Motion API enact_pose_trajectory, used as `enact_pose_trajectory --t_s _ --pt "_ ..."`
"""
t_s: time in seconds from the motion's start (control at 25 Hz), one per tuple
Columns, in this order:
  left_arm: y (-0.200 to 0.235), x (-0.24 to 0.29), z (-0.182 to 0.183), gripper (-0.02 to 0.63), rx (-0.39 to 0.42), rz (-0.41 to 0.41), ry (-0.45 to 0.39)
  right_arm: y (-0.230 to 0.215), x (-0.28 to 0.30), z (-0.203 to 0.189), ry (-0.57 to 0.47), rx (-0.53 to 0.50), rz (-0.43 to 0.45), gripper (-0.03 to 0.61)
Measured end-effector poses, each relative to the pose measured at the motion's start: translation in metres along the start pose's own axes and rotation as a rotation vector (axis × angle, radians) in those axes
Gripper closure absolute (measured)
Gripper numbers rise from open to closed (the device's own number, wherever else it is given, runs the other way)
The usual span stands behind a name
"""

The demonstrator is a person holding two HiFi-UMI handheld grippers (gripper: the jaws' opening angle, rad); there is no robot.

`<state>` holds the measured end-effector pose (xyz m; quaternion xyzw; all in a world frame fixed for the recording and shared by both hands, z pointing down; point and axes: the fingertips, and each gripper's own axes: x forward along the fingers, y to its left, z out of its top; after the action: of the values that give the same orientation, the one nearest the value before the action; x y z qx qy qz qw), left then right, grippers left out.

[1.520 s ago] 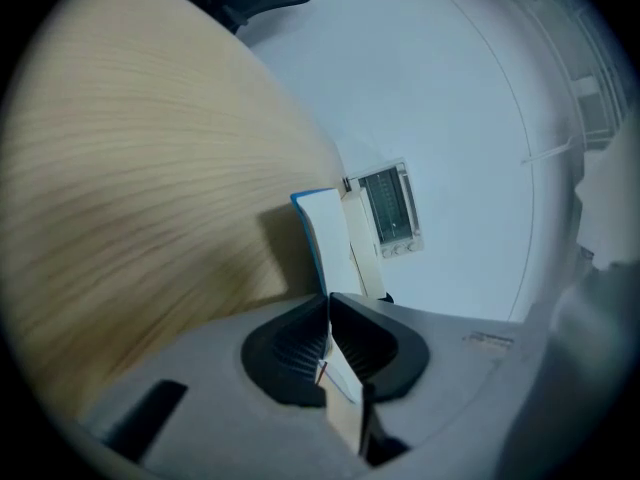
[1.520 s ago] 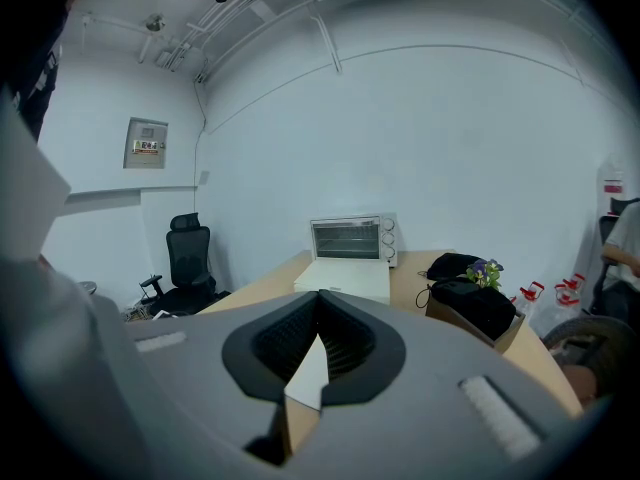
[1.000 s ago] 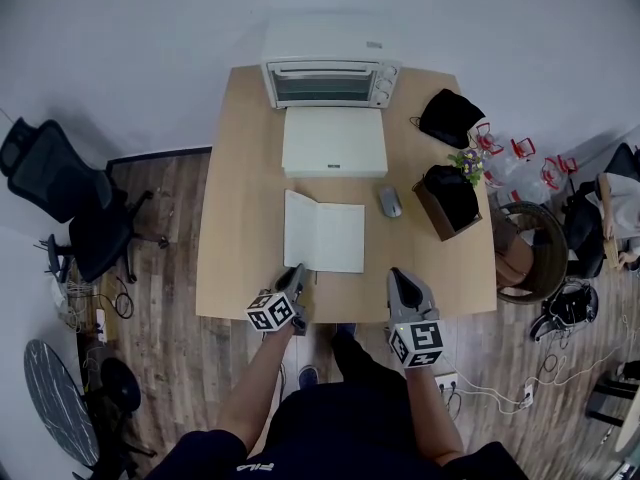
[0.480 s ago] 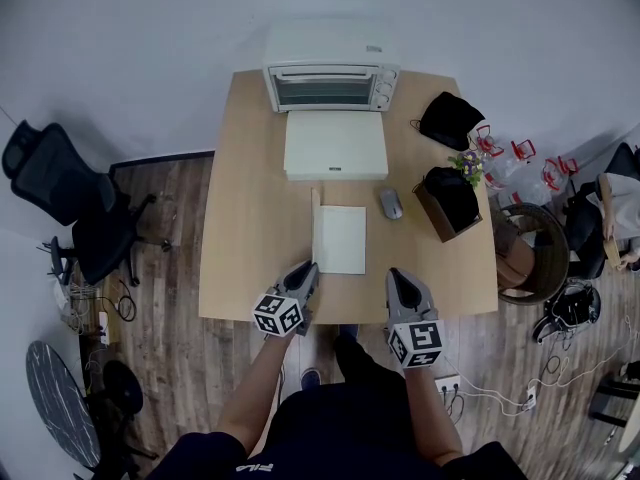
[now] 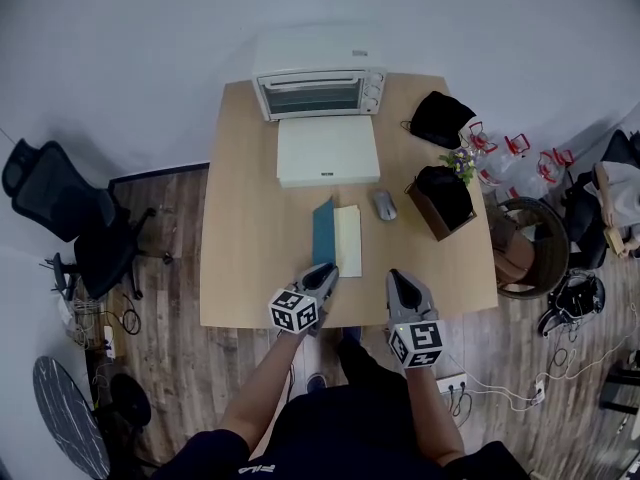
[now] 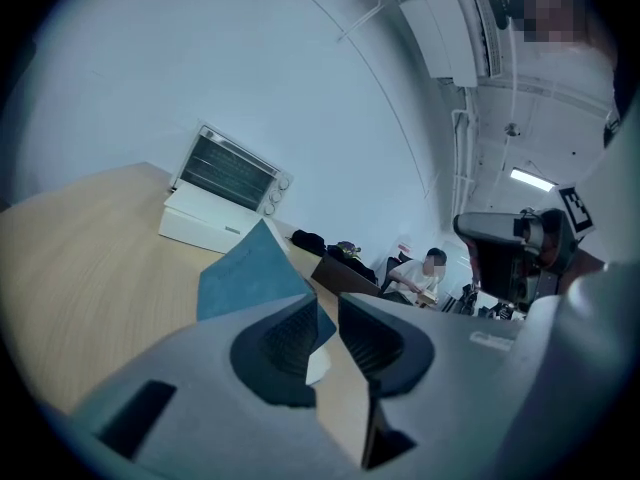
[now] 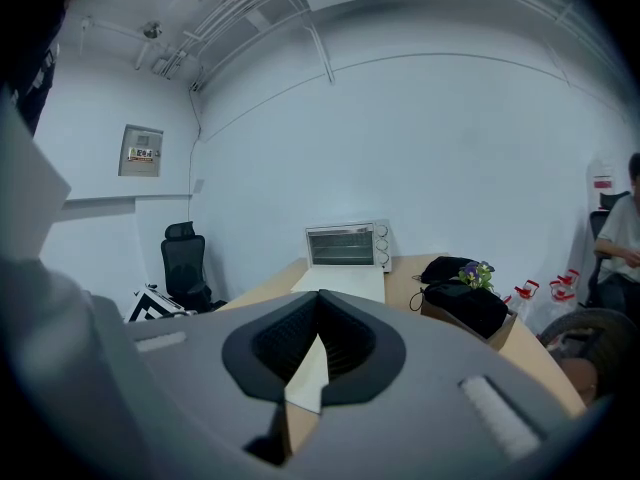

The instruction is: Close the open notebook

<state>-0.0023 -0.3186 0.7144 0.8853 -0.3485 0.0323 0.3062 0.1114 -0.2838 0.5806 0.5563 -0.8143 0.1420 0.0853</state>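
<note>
Head view has the notebook (image 5: pixel 337 240) dead centre of the table, teal cover (image 5: pixel 323 232) tipped up over the cream page. Only the left gripper view shows that cover's corner peeking through the slim gap of my left gripper (image 6: pixel 325 313). The jaws are easing apart, nothing pinched. My right gripper (image 7: pixel 320 313) is clamped on nothing, with the notebook just up-left of it.

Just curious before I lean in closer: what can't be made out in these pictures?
Notebook pages: head view, partly hidden by its raised teal cover.
Toaster oven dial markings: every view, too small.
Seated person: head view, cut off by the right edge.
</note>
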Motion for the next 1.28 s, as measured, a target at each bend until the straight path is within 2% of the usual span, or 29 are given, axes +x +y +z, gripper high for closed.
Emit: enact_pose_trajectory --t_s 0.16,0.32,0.44,0.68,0.84,1.04,1.28 --pt "-0.013 0.012 -0.006 0.554 -0.003 -0.036 0.029 -0.008 -0.003 0.0 -0.004 0.005 -0.013 0.569" --pt "-0.018 0.01 -0.004 0.558 0.014 -0.026 0.024 -0.013 -0.006 0.0 -0.004 0.007 -0.021 0.569" --pt "-0.02 0.003 0.004 0.603 0.033 -0.014 -0.008 -0.014 -0.007 0.0 -0.008 0.006 -0.016 0.569" --pt "-0.034 -0.027 0.046 0.617 0.132 0.021 -0.105 -0.008 -0.007 0.006 -0.025 -0.007 0.002 0.569" --pt "-0.043 -0.064 0.091 0.617 0.209 0.08 -0.219 -0.003 -0.01 0.012 -0.038 -0.019 0.014 0.569" --pt "-0.041 -0.113 0.139 0.617 0.247 0.185 -0.367 0.002 -0.015 0.022 -0.068 -0.04 0.019 0.569" --pt "-0.044 -0.152 0.155 0.617 0.271 0.23 -0.425 0.01 -0.026 0.031 -0.096 -0.059 0.019 0.569"
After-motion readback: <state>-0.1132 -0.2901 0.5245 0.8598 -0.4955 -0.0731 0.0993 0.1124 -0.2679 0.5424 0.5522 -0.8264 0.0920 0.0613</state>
